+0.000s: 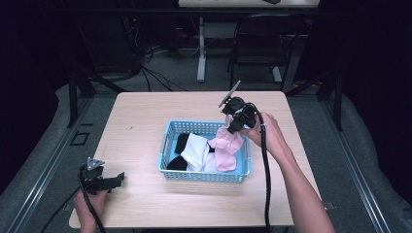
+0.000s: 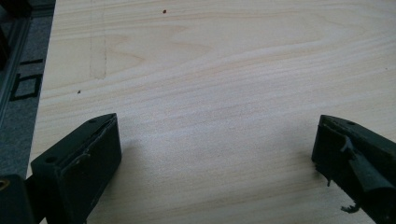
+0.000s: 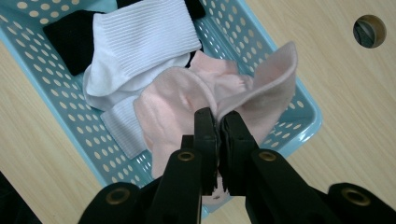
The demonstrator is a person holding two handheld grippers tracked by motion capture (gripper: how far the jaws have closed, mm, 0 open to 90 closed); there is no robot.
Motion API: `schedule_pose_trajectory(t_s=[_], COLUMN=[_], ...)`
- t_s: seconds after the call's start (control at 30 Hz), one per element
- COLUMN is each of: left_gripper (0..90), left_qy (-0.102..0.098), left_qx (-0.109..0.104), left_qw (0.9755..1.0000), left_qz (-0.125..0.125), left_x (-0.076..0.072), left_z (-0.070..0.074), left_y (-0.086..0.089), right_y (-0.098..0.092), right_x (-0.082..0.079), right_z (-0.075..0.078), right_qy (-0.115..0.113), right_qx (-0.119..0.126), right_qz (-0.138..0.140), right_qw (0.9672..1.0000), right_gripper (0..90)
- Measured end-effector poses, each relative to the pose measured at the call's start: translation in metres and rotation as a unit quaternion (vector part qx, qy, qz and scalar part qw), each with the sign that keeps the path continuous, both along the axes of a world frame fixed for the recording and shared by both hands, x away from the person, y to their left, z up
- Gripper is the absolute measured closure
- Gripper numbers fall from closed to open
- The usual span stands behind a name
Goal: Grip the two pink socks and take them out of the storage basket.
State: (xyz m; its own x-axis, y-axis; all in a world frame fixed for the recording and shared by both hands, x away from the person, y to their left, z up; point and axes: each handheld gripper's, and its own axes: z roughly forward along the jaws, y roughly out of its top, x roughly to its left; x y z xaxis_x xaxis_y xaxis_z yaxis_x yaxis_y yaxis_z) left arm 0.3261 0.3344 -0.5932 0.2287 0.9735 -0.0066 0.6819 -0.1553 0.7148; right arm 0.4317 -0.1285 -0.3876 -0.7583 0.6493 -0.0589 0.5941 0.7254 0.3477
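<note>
High view: my right claw pinches the pink sock over the blue basket, at its 3 o'clock side. Right gripper view: only an edge is nipped, so it may slip. Left gripper view: left claw spread, idle over the desk.

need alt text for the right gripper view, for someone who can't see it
The right gripper, its black jaws shut, pinches a pink sock above a light blue perforated basket. White socks and black socks lie in the basket, which sits on a pale wooden table.
</note>
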Motion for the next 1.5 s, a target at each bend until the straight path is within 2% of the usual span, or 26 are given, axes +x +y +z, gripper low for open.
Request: schedule_pose_trajectory(t_s=[0.33, 0.67, 1.07, 1.17, 1.5], left_gripper=[1.3, 1.3, 1.3, 1.3, 1.3], left_qy=[0.0, 0.0, 0.0, 0.0, 0.0], left_qx=[0.0, 0.0, 0.0, 0.0, 0.0], left_qw=[1.0, 1.0, 1.0, 1.0, 1.0], left_qz=[0.0, 0.0, 0.0, 0.0, 0.001], left_x=[0.0, 0.0, 0.0, 0.0, 0.0], left_z=[0.0, 0.0, 0.0, 0.0, 0.0], left_y=[0.0, 0.0, 0.0, 0.0, 0.0], right_y=[-0.007, -0.025, -0.048, -0.055, -0.084], right_x=[0.001, -0.003, -0.008, -0.008, -0.01], right_z=[0.013, 0.027, 0.031, 0.032, 0.034], right_qy=[-0.003, -0.011, -0.016, -0.018, -0.019], right_qx=[0.002, 0.004, 0.014, 0.009, 0.007], right_qz=[-0.007, -0.022, -0.049, -0.052, -0.086], right_qw=[1.0, 0.9997, 0.9986, 0.9984, 0.9961], right_gripper=[86.3, 86.2, 86.2, 86.1, 86.0])
